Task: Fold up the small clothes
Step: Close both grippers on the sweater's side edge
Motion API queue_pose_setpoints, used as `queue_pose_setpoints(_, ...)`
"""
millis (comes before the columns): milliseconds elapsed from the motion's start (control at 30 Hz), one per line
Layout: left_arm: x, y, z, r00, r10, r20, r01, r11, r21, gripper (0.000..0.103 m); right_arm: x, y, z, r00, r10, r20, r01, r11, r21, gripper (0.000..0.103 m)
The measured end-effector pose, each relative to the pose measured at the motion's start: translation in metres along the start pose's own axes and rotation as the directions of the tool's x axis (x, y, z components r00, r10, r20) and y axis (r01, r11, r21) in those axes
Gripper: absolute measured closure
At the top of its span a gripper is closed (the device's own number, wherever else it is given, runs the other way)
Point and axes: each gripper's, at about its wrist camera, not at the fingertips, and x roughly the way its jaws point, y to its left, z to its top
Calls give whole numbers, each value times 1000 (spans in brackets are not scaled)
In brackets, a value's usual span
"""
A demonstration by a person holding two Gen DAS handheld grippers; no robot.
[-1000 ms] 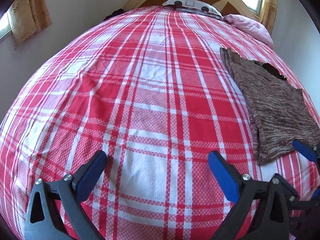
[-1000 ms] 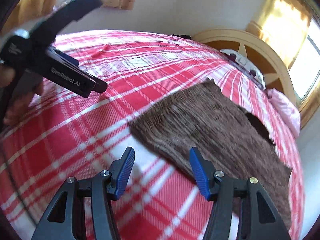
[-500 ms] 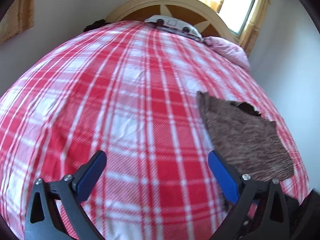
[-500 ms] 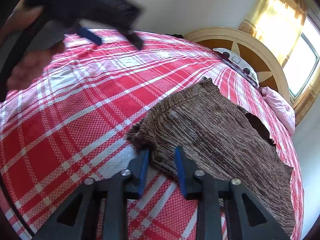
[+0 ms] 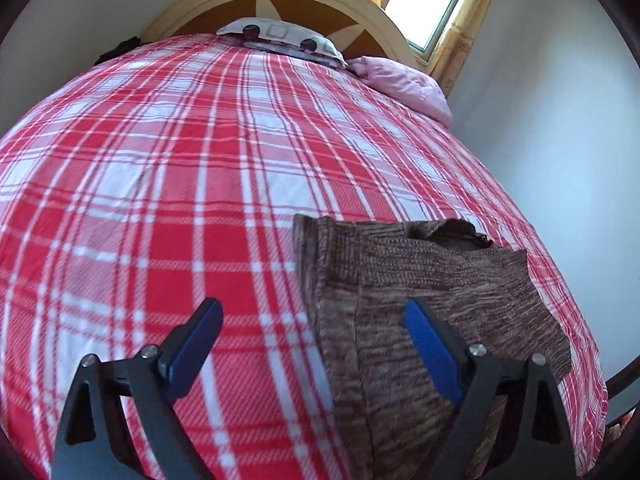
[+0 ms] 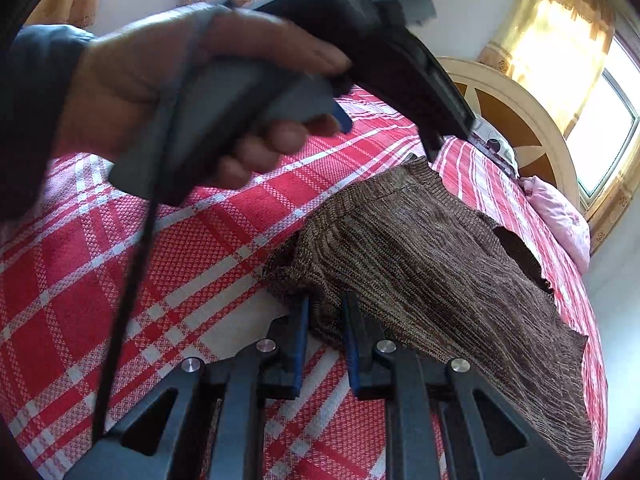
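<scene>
— What are the right tongs [image 6: 325, 320] doing?

— Their blue pads are drawn close together on the near edge of the top [image 6: 432, 272], with a pinch of brown knit bunched between them. I'd call that a grip on the cloth, down at its near left corner.

— And the left tongs [image 5: 312, 344]?

— Spread wide, holding nothing. They hang over the left side of the top [image 5: 400, 320]. One pad sits above the bedspread [image 5: 168, 184], the other above the knit. From the right camera you see the left hand [image 6: 168, 92] wrapped round the grey handle, a thin black strap dangling from it, all of it blurred and held up above the bed.

— Where does the top lie?

— On the bed, spread flat on the right half, nearer the foot than the pillows. It is a mottled brown knit with a dark neck opening [image 6: 520, 252] on the far side. Its left edge is rumpled where the right tongs pinch it, and a fold line runs along that side.

— What else is about?

— The bedspread is red and white plaid. At the head stands a rounded headboard [image 5: 280, 4] with a pale star pattern. Against it lies a white pillow [image 5: 280, 36] with dark markings, and beside that a pink pillow [image 5: 404, 84]. Behind them a bright window [image 5: 432, 4] with yellow curtains [image 6: 552, 32].
</scene>
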Motion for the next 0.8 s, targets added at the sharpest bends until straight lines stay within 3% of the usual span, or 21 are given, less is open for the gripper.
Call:
queue_pose_setpoints(233, 45, -6, 17, 997, 13, -73, -9, 999, 47, 25, 0, 0, 0, 1000, 8, 0, -8, 1000, 6, 87)
queue_pose_setpoints(433, 55, 1, 27, 997, -14, -82, 14, 1000, -3, 28, 0, 10, 1, 999, -34, -3, 34, 999, -29, 87)
queue_pose_setpoints(467, 56, 0, 26, 997, -9, -77, 9, 1000, 1, 32, -1, 13, 2, 999, -37, -3, 37, 999, -33, 88)
queue_pose_setpoints(567, 56, -4, 24, 996, -6, -85, 8, 1000, 24, 63, -4, 12, 2, 1000, -10, -2, 10, 1000, -11, 89)
queue_pose_setpoints(600, 56, -5, 23, 994, -41, -96, 43, 999, 21, 83, -5, 9, 2, 1000, 9, 1, -9, 1000, 7, 90)
queue_pose_setpoints(800, 46, -5, 25, 993, -83, -82, 81, 996, -31, 89, -19, -20, 2, 997, 68, 38, -72, 990, 119, 96)
